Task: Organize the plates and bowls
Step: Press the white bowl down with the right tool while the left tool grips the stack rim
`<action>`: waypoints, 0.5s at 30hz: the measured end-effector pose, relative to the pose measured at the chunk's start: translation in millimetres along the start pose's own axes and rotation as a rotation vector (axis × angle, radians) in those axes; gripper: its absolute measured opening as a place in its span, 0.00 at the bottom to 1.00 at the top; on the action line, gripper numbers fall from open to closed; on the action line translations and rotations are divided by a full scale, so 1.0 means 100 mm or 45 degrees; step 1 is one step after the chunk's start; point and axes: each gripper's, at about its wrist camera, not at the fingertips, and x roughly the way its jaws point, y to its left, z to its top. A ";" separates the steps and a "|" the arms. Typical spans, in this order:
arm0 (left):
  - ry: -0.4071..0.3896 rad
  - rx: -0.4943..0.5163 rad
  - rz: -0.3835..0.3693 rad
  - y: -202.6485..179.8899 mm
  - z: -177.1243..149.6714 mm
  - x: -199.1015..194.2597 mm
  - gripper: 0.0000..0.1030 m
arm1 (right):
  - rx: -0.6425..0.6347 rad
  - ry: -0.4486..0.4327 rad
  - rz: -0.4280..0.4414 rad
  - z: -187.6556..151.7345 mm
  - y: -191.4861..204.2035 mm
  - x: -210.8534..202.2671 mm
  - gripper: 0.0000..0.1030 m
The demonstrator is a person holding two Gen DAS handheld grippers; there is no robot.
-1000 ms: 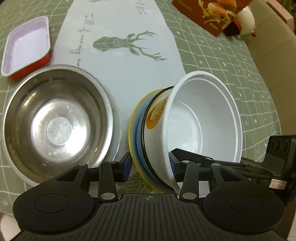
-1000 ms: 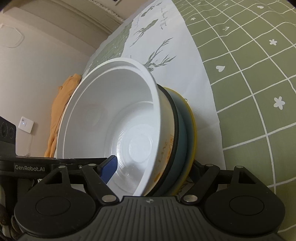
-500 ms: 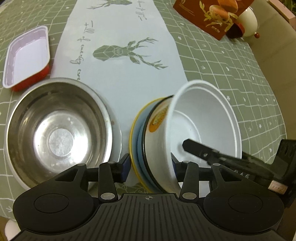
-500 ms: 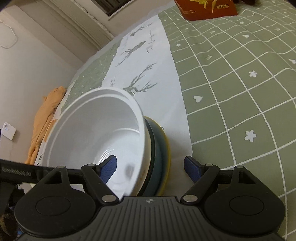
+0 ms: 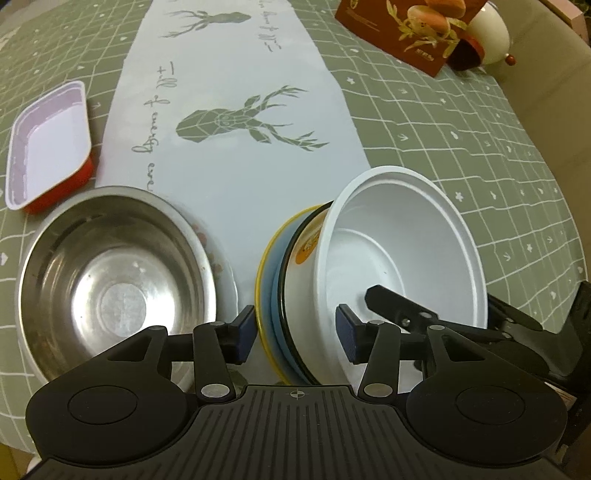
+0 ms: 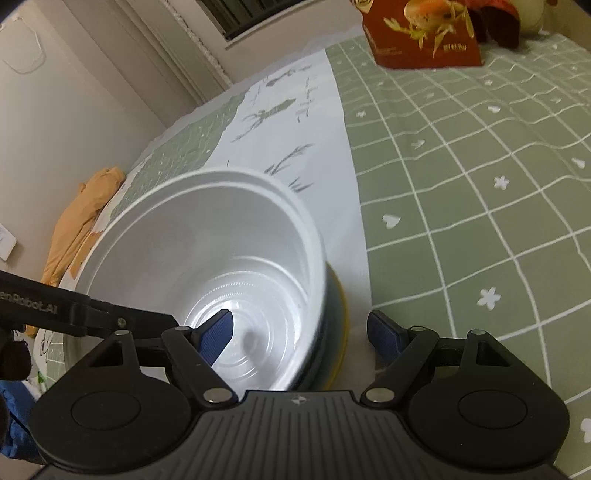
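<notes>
A stack of dishes stands tilted on edge: a white plastic bowl point(image 5: 402, 251) nested in a black-rimmed white bowl point(image 5: 301, 254), a blue plate and a yellow plate point(image 5: 264, 266). My left gripper point(image 5: 295, 332) is open and straddles the stack's near rims. My right gripper point(image 6: 299, 332) is open; its left finger is inside the white bowl point(image 6: 207, 258), its right finger beside the yellow plate point(image 6: 341, 325). A steel bowl point(image 5: 110, 280) sits on a plate to the left.
A red tray with white inside point(image 5: 48, 147) lies at the far left. A red gift box point(image 5: 406, 29) and a white egg-shaped ornament point(image 5: 491, 33) stand at the table's far right. The green checked cloth point(image 6: 480, 184) has a white deer runner point(image 5: 229, 110).
The right gripper has opened and drawn back from the stack. The stack has tipped toward lying flatter. The left gripper has pulled back and up slightly.
</notes>
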 end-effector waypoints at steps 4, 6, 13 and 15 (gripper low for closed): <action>-0.001 0.000 0.009 -0.01 0.01 0.01 0.49 | 0.059 0.034 0.042 0.03 -0.05 0.07 0.78; -0.002 0.000 0.014 -0.02 0.02 0.01 0.49 | 0.093 0.058 0.054 0.04 -0.07 0.12 0.78; 0.000 0.006 0.065 -0.06 0.04 0.05 0.49 | 0.153 0.101 0.082 0.09 -0.10 0.18 0.78; 0.002 0.003 0.075 -0.07 0.05 0.06 0.49 | 0.149 0.105 0.086 0.09 -0.09 0.18 0.78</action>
